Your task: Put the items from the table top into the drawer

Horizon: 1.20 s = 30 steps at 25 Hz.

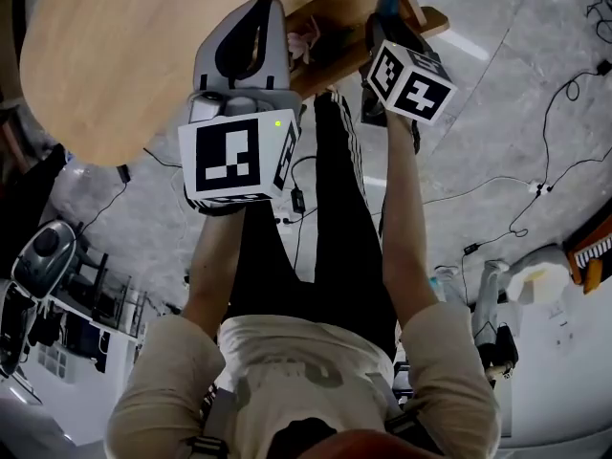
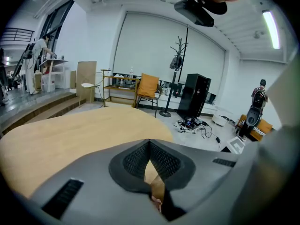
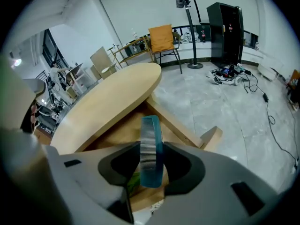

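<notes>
Teal comb (image 3: 151,139), pale wood
The comb is teal (teeth finely ribbed); table (image 3: 105,104) and drawer (image 3: 176,124) are pale tan wood; the right gripper (image 3: 151,161) is grey, black-padded; floor (image 3: 225,107) mottled grey.

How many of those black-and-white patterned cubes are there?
2. The left cube rides on the left tool; the right cube rides on the right tool, which grips a blue comb. No others show, though some could be hidden.

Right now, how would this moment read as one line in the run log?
right gripper: shut on comb, at drawer | left gripper: shut, empty | drawer: open
</notes>
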Each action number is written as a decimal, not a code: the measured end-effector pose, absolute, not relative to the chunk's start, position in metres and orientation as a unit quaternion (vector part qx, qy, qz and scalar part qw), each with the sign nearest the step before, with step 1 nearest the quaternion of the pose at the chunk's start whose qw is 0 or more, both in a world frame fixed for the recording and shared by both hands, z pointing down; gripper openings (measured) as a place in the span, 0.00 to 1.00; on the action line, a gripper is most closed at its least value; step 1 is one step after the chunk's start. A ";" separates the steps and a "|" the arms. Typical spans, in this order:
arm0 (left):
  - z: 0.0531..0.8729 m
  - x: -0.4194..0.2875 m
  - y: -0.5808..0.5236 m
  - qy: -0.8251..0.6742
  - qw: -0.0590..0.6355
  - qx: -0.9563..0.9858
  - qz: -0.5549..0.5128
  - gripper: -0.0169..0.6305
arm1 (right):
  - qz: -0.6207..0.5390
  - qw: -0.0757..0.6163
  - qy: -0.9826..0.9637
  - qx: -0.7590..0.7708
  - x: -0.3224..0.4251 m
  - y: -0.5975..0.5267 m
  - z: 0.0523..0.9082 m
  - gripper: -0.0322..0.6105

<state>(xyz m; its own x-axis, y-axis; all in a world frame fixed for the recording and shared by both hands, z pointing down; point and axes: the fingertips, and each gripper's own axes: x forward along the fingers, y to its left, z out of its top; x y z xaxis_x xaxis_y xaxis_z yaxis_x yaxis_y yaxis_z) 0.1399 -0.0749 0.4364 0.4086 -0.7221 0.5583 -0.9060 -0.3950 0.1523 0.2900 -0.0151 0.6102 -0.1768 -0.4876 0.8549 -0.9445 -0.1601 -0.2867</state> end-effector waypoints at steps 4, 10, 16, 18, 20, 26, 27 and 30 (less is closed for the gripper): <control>0.437 0.145 -0.077 -0.497 0.218 0.814 0.207 0.04 | 0.484 0.255 -0.597 0.587 0.292 -0.010 0.621 0.32; 0.443 0.137 -0.072 -0.498 0.218 0.812 0.212 0.04 | 0.488 0.257 -0.600 0.579 0.286 0.001 0.623 0.35; 0.436 0.124 -0.070 -0.503 0.217 0.810 0.209 0.04 | 0.485 0.262 -0.605 0.574 0.272 0.000 0.616 0.35; 0.429 0.118 -0.071 -0.507 0.215 0.810 0.203 0.04 | 0.475 0.270 -0.613 0.571 0.267 -0.005 0.609 0.35; 0.423 0.111 -0.072 -0.512 0.215 0.808 0.197 0.04 | 0.457 0.275 -0.622 0.574 0.263 -0.012 0.594 0.32; 0.366 0.082 -0.077 -0.537 0.201 0.800 0.177 0.04 | 0.304 0.289 -0.666 0.617 0.252 -0.058 0.490 0.05; 0.351 0.077 -0.078 -0.542 0.195 0.800 0.171 0.04 | 0.283 0.278 -0.674 0.623 0.248 -0.066 0.464 0.05; 0.303 0.054 -0.087 -0.559 0.175 0.797 0.148 0.04 | 0.222 0.234 -0.701 0.636 0.227 -0.092 0.376 0.05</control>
<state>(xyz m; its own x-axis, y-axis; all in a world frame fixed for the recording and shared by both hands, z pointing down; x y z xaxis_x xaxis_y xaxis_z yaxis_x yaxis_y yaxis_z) 0.0542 -0.0874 0.3029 0.3319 -0.8386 0.4319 -0.9425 -0.3141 0.1143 0.2269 -0.0925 0.3762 -0.0822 -0.7876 0.6106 -0.9956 0.0930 -0.0141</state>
